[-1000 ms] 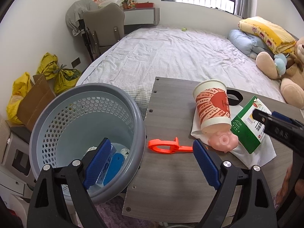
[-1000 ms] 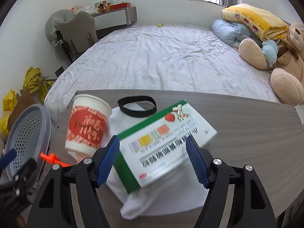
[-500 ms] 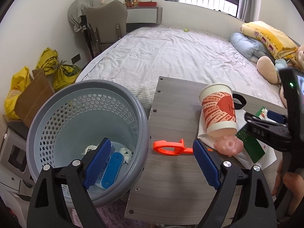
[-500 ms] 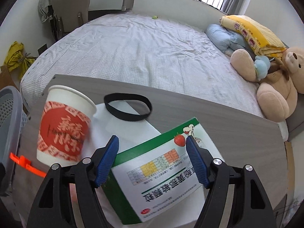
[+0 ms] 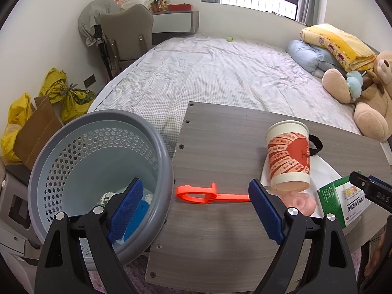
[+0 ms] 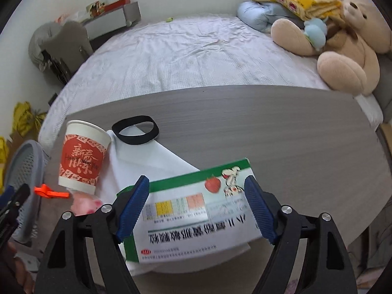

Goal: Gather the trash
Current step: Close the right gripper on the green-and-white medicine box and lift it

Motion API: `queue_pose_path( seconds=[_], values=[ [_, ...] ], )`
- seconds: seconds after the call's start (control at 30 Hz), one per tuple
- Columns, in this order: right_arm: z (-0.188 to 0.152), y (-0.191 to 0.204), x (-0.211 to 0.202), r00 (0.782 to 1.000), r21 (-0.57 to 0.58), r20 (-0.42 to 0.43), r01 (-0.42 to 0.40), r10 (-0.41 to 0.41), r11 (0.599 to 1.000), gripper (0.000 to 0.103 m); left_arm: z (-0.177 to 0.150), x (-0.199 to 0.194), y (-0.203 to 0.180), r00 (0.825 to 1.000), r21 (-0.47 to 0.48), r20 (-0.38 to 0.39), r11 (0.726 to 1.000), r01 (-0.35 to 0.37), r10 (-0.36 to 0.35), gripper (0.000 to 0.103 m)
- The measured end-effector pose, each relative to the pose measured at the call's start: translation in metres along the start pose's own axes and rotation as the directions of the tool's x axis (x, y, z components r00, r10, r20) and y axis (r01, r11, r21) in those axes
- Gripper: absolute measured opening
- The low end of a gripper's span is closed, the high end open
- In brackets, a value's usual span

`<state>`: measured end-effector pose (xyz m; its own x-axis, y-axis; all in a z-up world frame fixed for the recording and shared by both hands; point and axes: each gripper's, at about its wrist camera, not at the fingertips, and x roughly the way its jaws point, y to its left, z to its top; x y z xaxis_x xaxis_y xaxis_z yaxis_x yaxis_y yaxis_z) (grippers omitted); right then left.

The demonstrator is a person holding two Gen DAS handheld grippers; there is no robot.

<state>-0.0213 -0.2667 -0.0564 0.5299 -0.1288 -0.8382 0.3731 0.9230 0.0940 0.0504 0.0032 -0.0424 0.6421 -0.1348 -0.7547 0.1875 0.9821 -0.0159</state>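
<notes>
Medicine box (image 6: 196, 210) sits between the right gripper's (image 6: 196, 208) spread jaws; left gripper (image 5: 196, 210) gapes empty.

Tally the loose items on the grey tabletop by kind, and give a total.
Paper cup: 1
Medicine box: 1
Orange plastic tag: 1
Black band: 1
White sheet: 1
Pink pig toy: 1
Total: 6
</notes>
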Motion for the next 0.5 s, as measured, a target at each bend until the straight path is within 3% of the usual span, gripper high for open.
queue_pose_path(
  seconds=[0.2,0.5],
  values=[
    [-0.008,-0.001,-0.011,0.998,-0.023,0.004,-0.059,0.059,0.998,0.076,0.0,-0.001,-0.007,1.0,0.019,0.001,1.0,0.009,-0.009,0.086],
    [-0.016,0.056,-0.016,0.971,-0.158,0.008,-0.235,0.239,0.959,0.076,-0.007,-0.007,0.006,0.999,0.008,-0.006,0.999,-0.041,0.041,0.086]
  ],
)
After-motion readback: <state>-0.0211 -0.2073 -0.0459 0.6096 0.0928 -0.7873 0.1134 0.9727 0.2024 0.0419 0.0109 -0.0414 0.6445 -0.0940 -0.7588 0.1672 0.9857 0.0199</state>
